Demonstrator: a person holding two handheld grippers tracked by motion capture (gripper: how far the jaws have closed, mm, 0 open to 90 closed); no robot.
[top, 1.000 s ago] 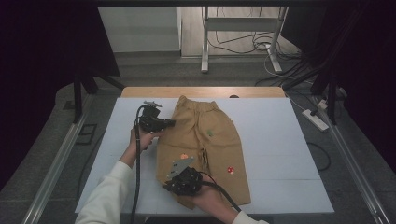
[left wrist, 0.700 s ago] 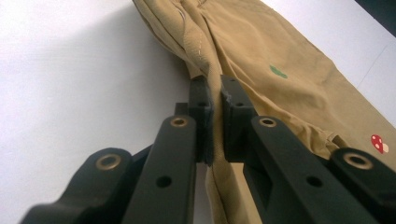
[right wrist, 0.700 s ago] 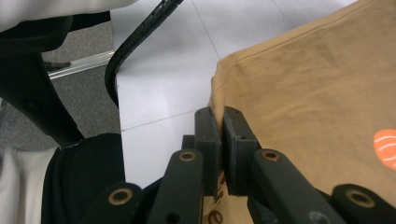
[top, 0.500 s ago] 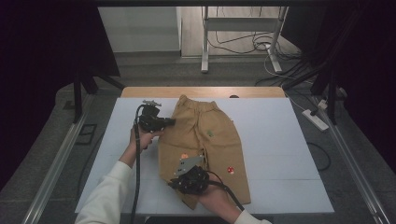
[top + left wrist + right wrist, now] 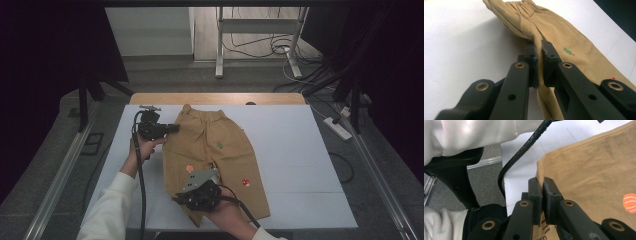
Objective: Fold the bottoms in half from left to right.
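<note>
Tan trousers [image 5: 225, 145] with small coloured patches lie flat on the white table [image 5: 300, 150], waistband at the far side. My left gripper [image 5: 175, 128] is at their left edge just below the waistband. Its jaws are shut on a raised fold of the tan cloth [image 5: 537, 53]. My right gripper [image 5: 181, 201] sits at the near hem of the left leg. It is shut on the hem's corner [image 5: 542, 185], with an orange patch [image 5: 630, 202] close by.
The left gripper's black cable [image 5: 140, 175] trails along the white sleeve [image 5: 474, 132] over the table's near-left part. A wooden strip [image 5: 215, 98] borders the far edge. A metal stand [image 5: 219, 45] and a power strip [image 5: 339, 128] are on the floor beyond.
The right gripper has shifted a little along the near hem of the left leg and turned slightly. The left gripper has stayed at the trousers' left edge.
</note>
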